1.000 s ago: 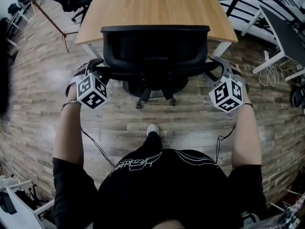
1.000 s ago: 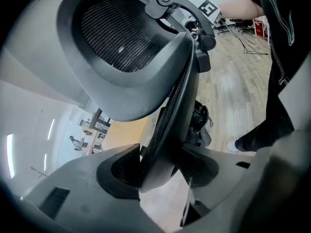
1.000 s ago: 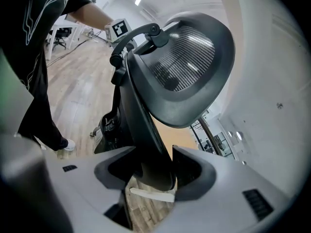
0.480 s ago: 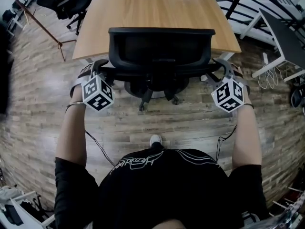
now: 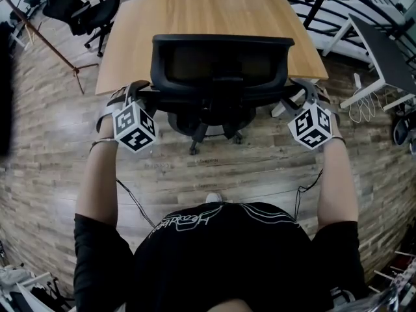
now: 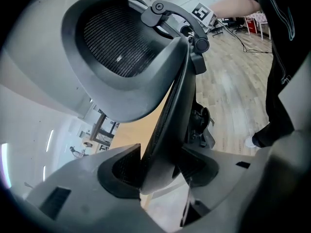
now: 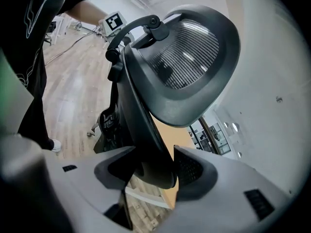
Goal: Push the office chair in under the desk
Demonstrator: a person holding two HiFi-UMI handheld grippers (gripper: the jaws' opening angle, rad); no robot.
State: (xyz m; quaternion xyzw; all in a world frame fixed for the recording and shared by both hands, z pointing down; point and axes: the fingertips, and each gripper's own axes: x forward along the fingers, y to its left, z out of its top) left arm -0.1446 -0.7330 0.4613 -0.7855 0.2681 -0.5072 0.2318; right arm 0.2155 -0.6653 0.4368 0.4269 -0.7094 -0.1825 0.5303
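Plank floor (image 5: 58,142); the chair (image 5: 221,64) stands at the table's (image 5: 208,12) near edge, apparently not fully under. The left gripper (image 6: 160,152) and right gripper (image 7: 154,152) jaws each clamp a side edge of its back (stiff, a sound hold). On castors it should roll easily, swivelling if pushed unevenly.

Arms extended; left gripper (image 6: 160,152), right gripper (image 7: 154,149) clamp office chair (image 5: 221,60).

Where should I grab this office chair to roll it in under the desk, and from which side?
Grip the backrest by its two thin upright side edges, coming from behind, with the desk straight ahead. Each edge is narrow enough to fit between jaws, and a hold on both sides should keep the push straight. The left gripper and right gripper are clamped there.
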